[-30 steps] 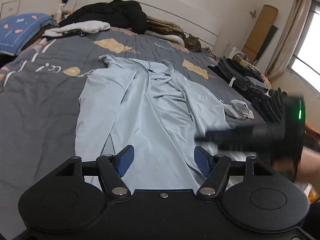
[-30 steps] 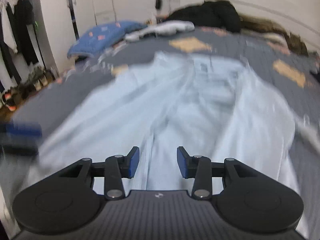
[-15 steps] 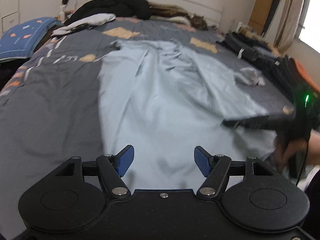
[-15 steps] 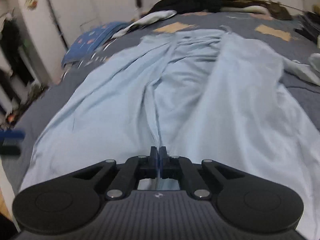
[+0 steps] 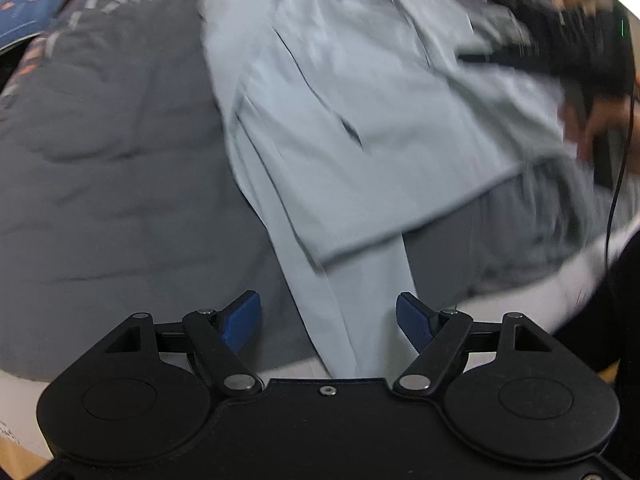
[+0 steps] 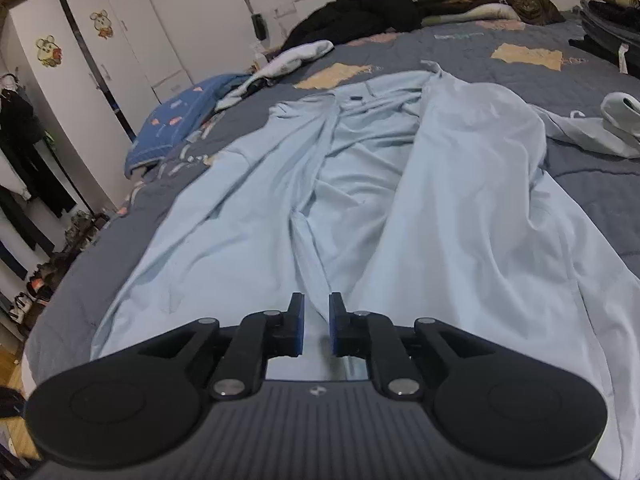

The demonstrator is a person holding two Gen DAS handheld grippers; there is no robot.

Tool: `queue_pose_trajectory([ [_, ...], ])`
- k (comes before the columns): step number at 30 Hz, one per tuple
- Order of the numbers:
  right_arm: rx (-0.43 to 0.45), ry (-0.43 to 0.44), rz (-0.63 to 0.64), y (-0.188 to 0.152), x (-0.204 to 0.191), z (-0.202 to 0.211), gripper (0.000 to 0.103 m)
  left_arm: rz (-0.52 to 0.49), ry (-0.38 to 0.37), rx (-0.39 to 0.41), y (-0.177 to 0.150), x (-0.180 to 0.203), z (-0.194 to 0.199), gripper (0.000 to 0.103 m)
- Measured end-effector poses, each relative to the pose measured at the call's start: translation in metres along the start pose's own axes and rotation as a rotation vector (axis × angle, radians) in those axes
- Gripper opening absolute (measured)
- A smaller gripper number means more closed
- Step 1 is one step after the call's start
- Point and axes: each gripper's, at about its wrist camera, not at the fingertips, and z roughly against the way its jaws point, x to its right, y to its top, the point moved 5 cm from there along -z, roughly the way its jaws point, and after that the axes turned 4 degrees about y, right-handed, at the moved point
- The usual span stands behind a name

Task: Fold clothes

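My left claw (image 5: 328, 322) has tipped down, opening wide over the shirt (image 6: 360, 208); my right claw (image 6: 316, 330) reopens slightly, fabric between unpressed; shirt pale blue, rumpled across the bed (image 6: 520, 80); left view blurred.

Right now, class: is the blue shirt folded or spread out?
Spread out. The shirt lies open along the bed, front panels parted, wrinkled, no fold made.
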Motion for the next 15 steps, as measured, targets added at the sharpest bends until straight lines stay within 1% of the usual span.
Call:
queue_pose_trajectory([
  [3, 0.012, 0.04, -0.018, 0.002, -0.004, 0.001, 0.016, -0.034, 0.013, -0.06, -0.01, 0.006, -0.018, 0.074],
  [4, 0.016, 0.054, -0.023, 0.002, -0.005, 0.002, 0.017, -0.04, 0.022, -0.066, -0.013, 0.007, -0.021, 0.07],
  [5, 0.016, 0.064, -0.02, 0.002, -0.007, 0.001, 0.019, -0.046, 0.032, -0.073, -0.015, 0.007, -0.024, 0.063],
  [6, 0.014, 0.075, -0.016, 0.002, -0.01, 0.001, 0.019, -0.05, 0.04, -0.076, -0.017, 0.007, -0.026, 0.061],
  [7, 0.011, 0.093, -0.015, 0.002, -0.014, 0.0, 0.02, -0.047, 0.044, -0.074, -0.017, 0.006, -0.024, 0.053],
  [8, 0.009, 0.118, -0.018, 0.001, -0.017, 0.0, 0.02, -0.037, 0.039, -0.069, -0.017, 0.004, -0.021, 0.034],
  [9, 0.005, 0.153, -0.021, 0.0, -0.022, 0.0, 0.02, -0.022, 0.026, -0.065, -0.017, 0.001, -0.018, 0.025],
  [10, -0.004, 0.199, -0.02, -0.003, -0.028, -0.001, 0.022, -0.015, 0.017, -0.061, -0.016, -0.001, -0.013, 0.012],
  [11, -0.018, 0.234, -0.017, -0.005, -0.035, -0.003, 0.024, -0.014, 0.014, -0.054, -0.015, -0.003, -0.007, 0.007],
  [12, -0.034, 0.26, -0.008, -0.007, -0.041, -0.005, 0.025, -0.026, 0.023, -0.049, -0.014, -0.005, -0.002, 0.005],
  [13, -0.049, 0.272, 0.007, -0.01, -0.047, -0.008, 0.027, -0.049, 0.043, -0.046, -0.014, -0.005, 0.002, 0.003],
  [15, -0.081, 0.281, 0.032, -0.016, -0.054, -0.014, 0.028, -0.096, 0.11, -0.04, -0.01, -0.009, 0.015, 0.002],
])
